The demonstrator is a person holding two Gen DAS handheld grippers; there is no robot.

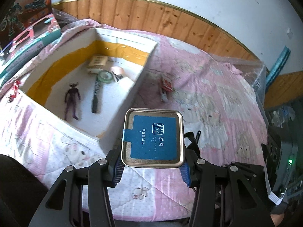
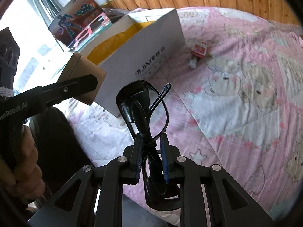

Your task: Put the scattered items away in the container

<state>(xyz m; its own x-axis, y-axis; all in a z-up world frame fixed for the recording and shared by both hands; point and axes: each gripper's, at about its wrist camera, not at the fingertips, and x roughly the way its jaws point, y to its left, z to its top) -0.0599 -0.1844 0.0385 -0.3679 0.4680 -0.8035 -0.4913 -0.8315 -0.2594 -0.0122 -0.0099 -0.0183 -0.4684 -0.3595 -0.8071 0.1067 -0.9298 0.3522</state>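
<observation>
Surface: bed with pink cartoon-print quilt (image 1: 217, 98); wood-panel wainscot (image 1: 161, 17) under a white wall at 12 o'clock. Toy packaging boxes (image 1: 32, 36) at 10 o'clock. White cardboard box (image 1: 130, 87), yellow tape inside, holds a dark action figure (image 1: 71, 100), tape roll (image 1: 106, 76), small carton (image 1: 98, 63). Left gripper (image 1: 152, 168) clenched on a square tea tin (image 1: 153, 138), blue label, just beside the box's near corner. Right gripper (image 2: 150, 162) clamped on folded black glasses (image 2: 143, 109). Small red toy (image 2: 197, 52) loose on the quilt at 1 o'clock of the box.
</observation>
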